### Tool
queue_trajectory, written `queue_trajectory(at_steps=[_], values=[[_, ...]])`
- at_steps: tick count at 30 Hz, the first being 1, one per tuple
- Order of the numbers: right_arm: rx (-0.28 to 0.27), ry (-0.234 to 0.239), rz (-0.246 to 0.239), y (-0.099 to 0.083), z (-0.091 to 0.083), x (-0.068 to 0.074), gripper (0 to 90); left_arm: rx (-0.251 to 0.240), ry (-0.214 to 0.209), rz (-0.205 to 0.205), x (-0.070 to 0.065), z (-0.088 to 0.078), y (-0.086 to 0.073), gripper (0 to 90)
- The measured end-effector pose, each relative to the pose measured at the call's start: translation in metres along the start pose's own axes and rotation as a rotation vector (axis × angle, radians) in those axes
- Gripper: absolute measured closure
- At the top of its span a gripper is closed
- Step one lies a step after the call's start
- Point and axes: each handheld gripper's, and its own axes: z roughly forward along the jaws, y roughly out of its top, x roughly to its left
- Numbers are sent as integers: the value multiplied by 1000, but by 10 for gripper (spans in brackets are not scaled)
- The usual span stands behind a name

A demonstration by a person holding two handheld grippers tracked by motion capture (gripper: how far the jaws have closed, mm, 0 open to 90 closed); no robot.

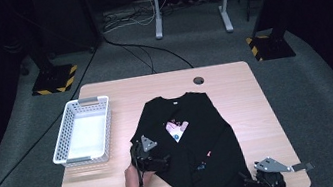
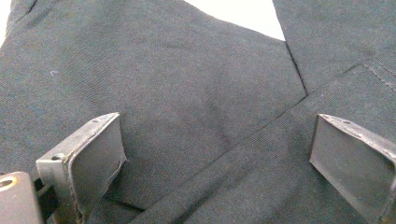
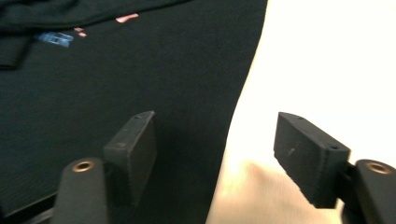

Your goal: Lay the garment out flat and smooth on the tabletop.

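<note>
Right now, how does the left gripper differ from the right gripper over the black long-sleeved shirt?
The left gripper sits over the folded sleeve at the black long-sleeved shirt's left side; the right gripper sits at its bottom right corner. In the gripper views, both left jaws frame cloth, while the right gripper straddles the shirt's edge, one jaw over cloth, one over the pale wooden table. Both are open, gripping nothing.

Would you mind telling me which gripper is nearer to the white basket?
Left. The left gripper sits over the black shirt's left side, just right of the white basket. The right gripper is at the shirt's bottom right corner, across the garment from the basket.
</note>
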Motion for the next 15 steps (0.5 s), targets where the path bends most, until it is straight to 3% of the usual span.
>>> queue_trajectory(at_steps=[2, 4, 9, 15], values=[[21, 10, -5, -1, 9, -2, 242, -2, 6, 0, 0, 0, 0, 33], [1, 29, 18, -2, 12, -4, 219, -1, 10, -5, 0, 0, 0, 33], [13, 47, 12, 4, 20, -9, 136, 1, 9, -12, 1, 0, 0, 32], [32, 81, -23, 16, 34, -14, 84, -2, 17, -15, 3, 0, 0, 32]])
